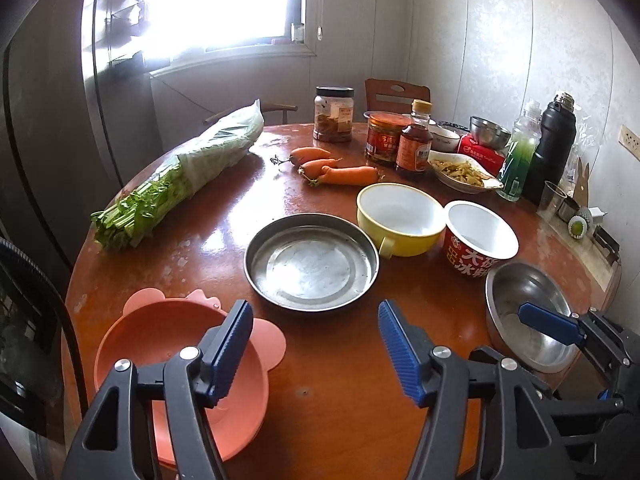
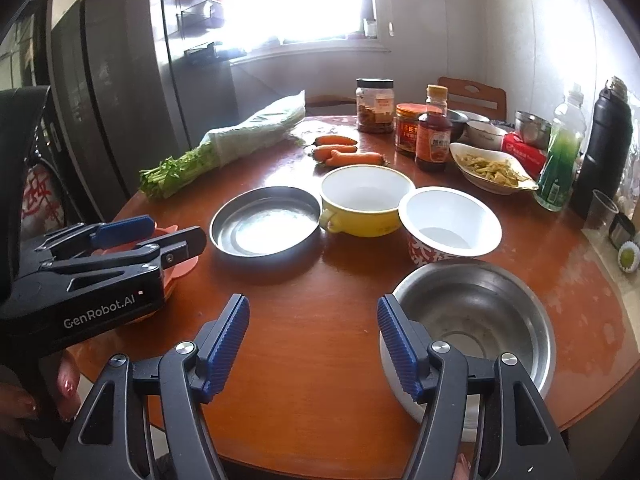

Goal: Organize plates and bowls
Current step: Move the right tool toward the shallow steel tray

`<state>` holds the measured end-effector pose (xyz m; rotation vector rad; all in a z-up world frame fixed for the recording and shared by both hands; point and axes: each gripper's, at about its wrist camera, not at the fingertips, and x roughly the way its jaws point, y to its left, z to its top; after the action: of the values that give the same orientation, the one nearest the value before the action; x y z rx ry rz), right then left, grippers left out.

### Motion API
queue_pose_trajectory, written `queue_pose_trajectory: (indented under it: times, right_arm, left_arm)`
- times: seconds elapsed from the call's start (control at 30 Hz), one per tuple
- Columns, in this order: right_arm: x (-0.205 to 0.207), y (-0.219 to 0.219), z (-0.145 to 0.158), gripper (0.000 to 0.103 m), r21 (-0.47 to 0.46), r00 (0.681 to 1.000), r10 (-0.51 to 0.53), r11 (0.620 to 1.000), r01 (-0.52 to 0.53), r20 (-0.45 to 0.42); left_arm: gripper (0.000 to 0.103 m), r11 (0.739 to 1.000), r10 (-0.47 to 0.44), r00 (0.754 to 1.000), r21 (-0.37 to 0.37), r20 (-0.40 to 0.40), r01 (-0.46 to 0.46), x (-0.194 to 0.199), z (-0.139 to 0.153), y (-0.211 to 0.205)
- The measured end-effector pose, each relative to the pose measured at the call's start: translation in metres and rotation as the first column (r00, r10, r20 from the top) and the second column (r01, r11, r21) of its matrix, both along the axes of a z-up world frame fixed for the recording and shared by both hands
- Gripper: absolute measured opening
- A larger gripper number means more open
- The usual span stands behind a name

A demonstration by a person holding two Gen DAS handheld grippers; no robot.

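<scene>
The pink bowl (image 1: 180, 364) is partly hidden behind the left gripper (image 1: 316, 344) in the left wrist view, and in the right wrist view only slivers of it show under that gripper's body. The steel bowl (image 2: 476, 320) has its near rim covered by 1 finger of the right gripper (image 2: 314, 344). The window glare washes out everything outside. The labels on the jars (image 1: 334, 120) and the sauce bottle (image 1: 416, 140) at the far side are too blurred to read.

Both grippers hang with their jaws spread wide, holding nothing. The left gripper sits above the table's near edge, its left finger over the pink bowl's rim; whether it touches is unclear. The right gripper's right finger overlaps the steel bowl.

On the round, glossy reddish-brown table (image 1: 344, 380) the steel plate (image 1: 312, 262) lies in the middle, the yellow bowl (image 1: 400, 214) touching its right side, and the red paper bowl (image 1: 480, 240) just beside that. Behind them lie 3 carrots (image 1: 336, 168) and a bag of greens (image 1: 180, 176). A dish of food (image 1: 464, 170), a green bottle (image 1: 520, 152) and a black flask (image 1: 554, 148) stand by the pale wall. A steel fridge (image 1: 52, 120) stands at left.
</scene>
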<state>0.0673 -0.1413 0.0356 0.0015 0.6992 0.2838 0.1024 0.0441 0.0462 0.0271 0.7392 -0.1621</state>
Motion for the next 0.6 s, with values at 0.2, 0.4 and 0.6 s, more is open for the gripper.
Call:
queue_pose_trajectory:
  times: [0.2,0.4,0.6]
  right_arm:
    - [0.009,0.001,-0.003,0.070,0.017,1.000,-0.007,1.000,0.007,-0.008]
    - [0.025,0.013,-0.008,0.073,0.015,0.999,0.014,1.000,-0.013,-0.029]
    - [0.046,0.034,-0.004,0.073,-0.008,0.999,0.042,0.999,-0.042,-0.035]
  left_arm:
    - [0.065,1.000,0.004,1.000,-0.014,-0.015,-0.004,0.008,-0.003,0.007]
    - [0.066,1.000,0.022,0.999,-0.010,-0.035,-0.023,0.017,-0.004,0.019]
    - [0.074,0.998,0.070,0.997,-0.008,-0.022,-0.070,0.025,0.003,0.044]
